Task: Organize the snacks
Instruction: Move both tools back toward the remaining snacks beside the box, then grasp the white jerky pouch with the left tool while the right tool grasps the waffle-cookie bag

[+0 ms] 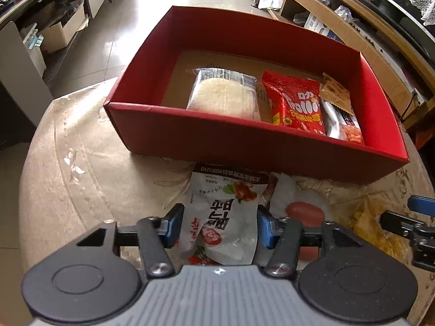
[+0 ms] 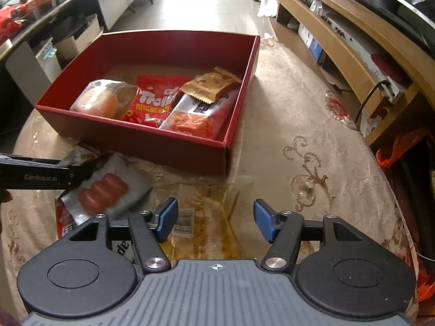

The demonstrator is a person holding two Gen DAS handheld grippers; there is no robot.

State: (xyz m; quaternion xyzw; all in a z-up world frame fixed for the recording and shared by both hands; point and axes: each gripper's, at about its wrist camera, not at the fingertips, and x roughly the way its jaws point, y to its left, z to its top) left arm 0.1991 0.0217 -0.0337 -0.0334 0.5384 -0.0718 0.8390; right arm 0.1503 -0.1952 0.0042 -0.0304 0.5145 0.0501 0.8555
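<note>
A red box (image 1: 244, 144) (image 2: 152, 141) on the round table holds a clear bread pack (image 1: 225, 95) (image 2: 100, 100), a red Trolli bag (image 1: 296, 106) (image 2: 152, 103), a gold packet (image 1: 335, 92) (image 2: 212, 84) and a silver-red pack (image 1: 345, 125) (image 2: 195, 116). My left gripper (image 1: 218, 224) is open around a white snack pouch (image 1: 225, 217) lying in front of the box; its pads stand beside the pouch edges. A sausage pack (image 1: 304, 212) (image 2: 106, 190) lies beside it. My right gripper (image 2: 214, 221) is open above a clear yellow packet (image 2: 206, 217) (image 1: 361, 222).
The table has a beige patterned cloth (image 2: 312, 163). A wooden TV stand (image 2: 353, 54) is on the right, cabinets and boxes (image 1: 54, 27) on the left, tiled floor beyond. An orange bag (image 2: 397, 146) hangs by the table's right edge.
</note>
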